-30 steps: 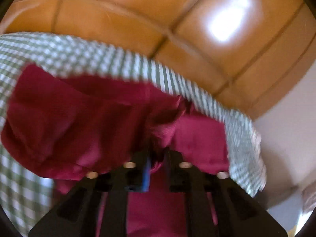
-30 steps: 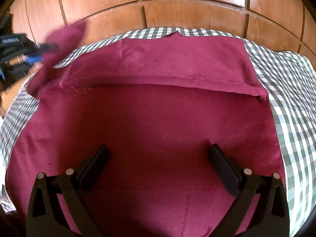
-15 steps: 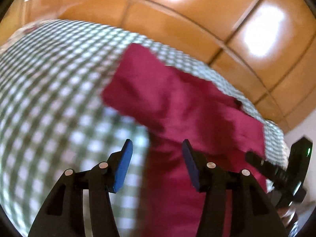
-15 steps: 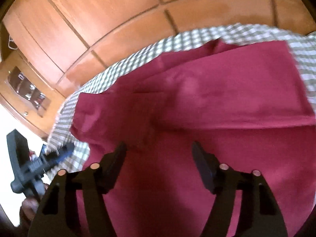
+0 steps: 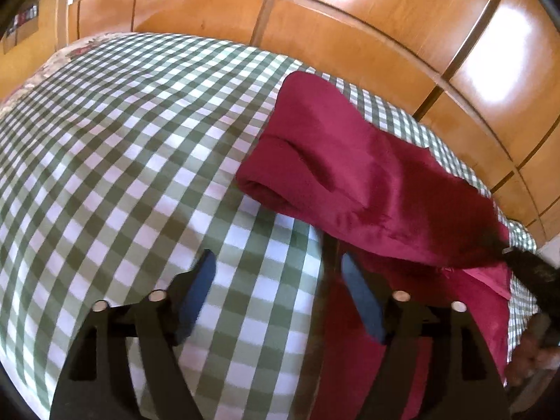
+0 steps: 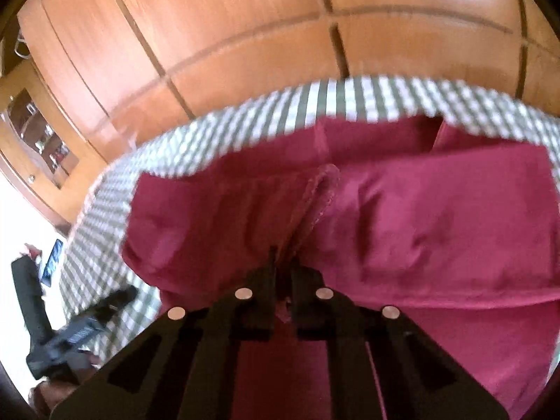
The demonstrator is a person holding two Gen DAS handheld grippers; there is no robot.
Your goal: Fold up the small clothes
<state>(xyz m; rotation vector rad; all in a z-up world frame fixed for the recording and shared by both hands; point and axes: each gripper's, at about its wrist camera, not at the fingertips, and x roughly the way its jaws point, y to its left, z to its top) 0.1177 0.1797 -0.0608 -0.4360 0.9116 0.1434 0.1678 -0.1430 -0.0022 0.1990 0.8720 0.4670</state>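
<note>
A dark red garment (image 5: 367,182) lies on a green-and-white checked cloth (image 5: 122,133); part of it is lifted and sags in a fold. My left gripper (image 5: 280,280) is open and empty, hovering over the checked cloth just left of the garment's edge. My right gripper (image 6: 283,273) is shut on a hemmed edge of the red garment (image 6: 437,217) and holds it up off the layer beneath. The right gripper also shows at the right edge of the left wrist view (image 5: 525,262), and the left gripper at the lower left of the right wrist view (image 6: 80,329).
A glossy wooden panelled wall (image 5: 350,28) runs close behind the checked cloth. It also shows in the right wrist view (image 6: 245,35), with a wooden cabinet (image 6: 35,133) at far left. The checked cloth stretches wide to the left of the garment.
My left gripper let go of the garment, opened and drew back to the left over the checked cloth. My right gripper closed on the garment's hemmed edge and lifted it.
</note>
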